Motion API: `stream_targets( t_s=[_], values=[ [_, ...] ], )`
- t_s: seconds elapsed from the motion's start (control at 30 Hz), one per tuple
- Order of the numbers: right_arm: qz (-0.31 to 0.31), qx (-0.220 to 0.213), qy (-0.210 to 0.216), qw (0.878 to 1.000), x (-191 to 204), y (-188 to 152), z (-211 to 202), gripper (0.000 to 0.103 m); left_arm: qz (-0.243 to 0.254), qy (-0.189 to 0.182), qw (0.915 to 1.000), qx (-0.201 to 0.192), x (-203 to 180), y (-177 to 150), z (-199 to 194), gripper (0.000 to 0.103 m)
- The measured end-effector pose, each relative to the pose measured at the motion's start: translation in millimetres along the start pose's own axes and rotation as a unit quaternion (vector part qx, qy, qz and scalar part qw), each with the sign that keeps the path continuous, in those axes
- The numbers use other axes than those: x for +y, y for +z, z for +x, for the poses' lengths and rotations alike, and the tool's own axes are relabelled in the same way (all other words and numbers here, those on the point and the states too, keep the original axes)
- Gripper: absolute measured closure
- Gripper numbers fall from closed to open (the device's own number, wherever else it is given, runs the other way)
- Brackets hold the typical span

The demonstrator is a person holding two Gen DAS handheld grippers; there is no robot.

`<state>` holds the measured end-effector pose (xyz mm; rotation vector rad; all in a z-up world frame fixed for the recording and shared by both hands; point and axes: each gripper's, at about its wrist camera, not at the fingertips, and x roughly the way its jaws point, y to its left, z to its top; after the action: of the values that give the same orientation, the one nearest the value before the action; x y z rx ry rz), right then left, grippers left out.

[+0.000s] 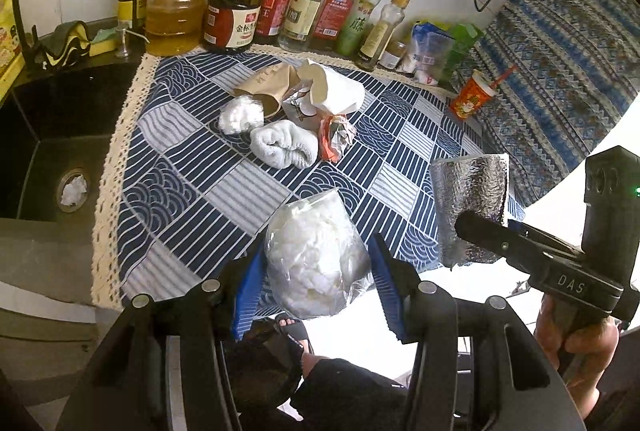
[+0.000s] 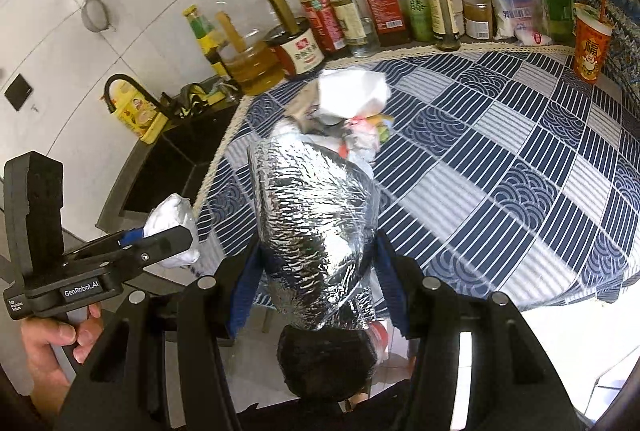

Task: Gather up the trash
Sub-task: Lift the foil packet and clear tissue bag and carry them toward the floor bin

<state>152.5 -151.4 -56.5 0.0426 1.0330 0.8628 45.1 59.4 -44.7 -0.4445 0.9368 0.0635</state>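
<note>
Both claws clamped on trash

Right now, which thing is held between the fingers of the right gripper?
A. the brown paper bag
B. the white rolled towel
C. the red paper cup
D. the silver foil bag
D: in the right wrist view the silver foil bag sits clamped in the right gripper, lifted off the blue patterned tablecloth.

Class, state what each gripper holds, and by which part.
Left gripper: clear plastic bag of white tissue, clamped across its sides. Right gripper: crinkled silver foil pouch, clamped across its lower sides.
</note>
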Motion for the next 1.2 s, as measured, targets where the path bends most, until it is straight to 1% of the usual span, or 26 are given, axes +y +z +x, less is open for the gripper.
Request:
stream_targets(
  t_s=[0.23, 0.5, 0.73, 0.9, 1.2],
  values=[
    [-0.003, -0.008, -0.005, 1.000, 30, -29, -8, 0.049, 0.014, -0.012, 0.9998, 0.000, 8, -24, -22, 0.054],
    [0.004, 0.019, -0.006, 1.000, 43, -66, 1, 0.049, 0.014, -0.018, 0.9996, 0.014, 14, -57, -30, 0.054],
    [-0.001, 0.045, 0.002, 0.999, 58, -89, 15, 0.049, -0.004, -0.019, 0.9992, 0.035, 28, -84, -24, 0.054],
    [-0.005, 0.070, 0.001, 0.998, 63, -101, 30, 0.049, -0.013, -0.011, 0.9988, 0.047, 37, -101, -20, 0.054],
    [0.017, 0.118, 0.002, 0.993, 55, -121, 60, 0.049, -0.039, -0.003, 0.9952, 0.089, 61, -132, 3, 0.054]
  ],
)
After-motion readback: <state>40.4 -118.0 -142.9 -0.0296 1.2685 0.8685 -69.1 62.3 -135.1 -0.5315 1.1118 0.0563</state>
